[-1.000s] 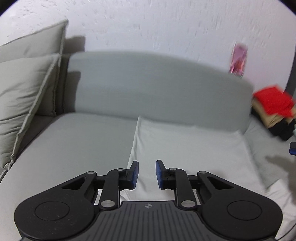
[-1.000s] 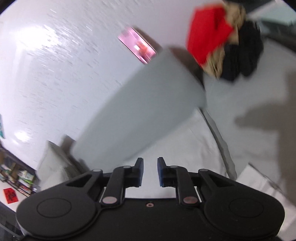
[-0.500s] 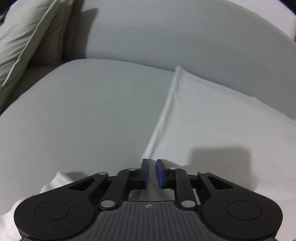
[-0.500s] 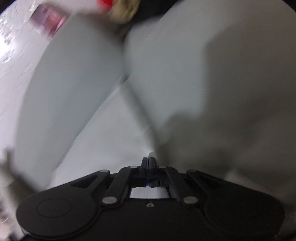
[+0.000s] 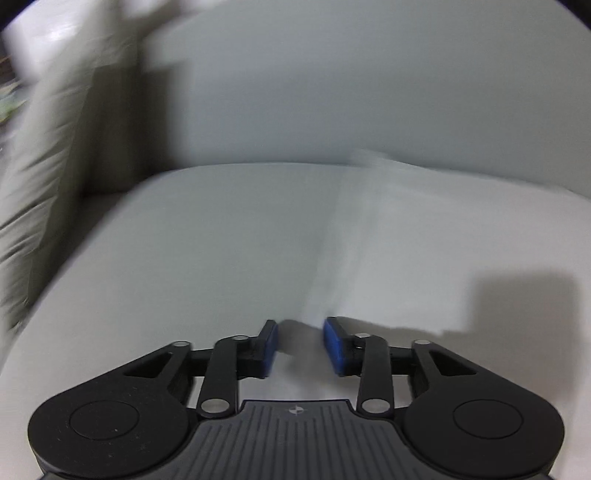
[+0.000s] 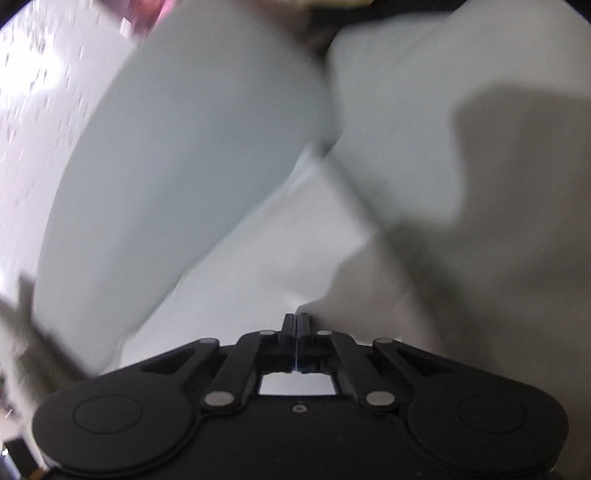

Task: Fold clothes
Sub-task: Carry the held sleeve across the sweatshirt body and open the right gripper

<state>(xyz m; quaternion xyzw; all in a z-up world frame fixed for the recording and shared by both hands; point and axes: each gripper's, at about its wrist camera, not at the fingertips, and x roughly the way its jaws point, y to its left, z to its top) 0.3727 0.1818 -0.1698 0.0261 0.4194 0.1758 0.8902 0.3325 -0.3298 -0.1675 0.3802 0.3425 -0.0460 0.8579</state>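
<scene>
A white garment [image 5: 424, 236] lies flat on the grey sofa seat [image 5: 192, 243]. In the left wrist view my left gripper [image 5: 300, 345] is open with its blue pads either side of the garment's near left edge, low over the cloth. In the right wrist view the garment [image 6: 258, 266] shows as a pale sheet, and my right gripper [image 6: 296, 325] is shut with the garment's edge at its tips. Whether cloth sits between the pads is hard to tell. Both views are motion-blurred.
The grey sofa backrest [image 5: 351, 92] rises behind the seat. Beige cushions [image 5: 48, 158] stand at the left end. In the right wrist view a white wall [image 6: 40, 99] and a pink item [image 6: 144, 9] show at top left, with dark clothes [image 6: 388, 14] at the top edge.
My left gripper was nearly shut at the garment's left edge half a second ago and is now open. My right gripper has stayed shut at the garment's right side. Both views have shifted slightly.
</scene>
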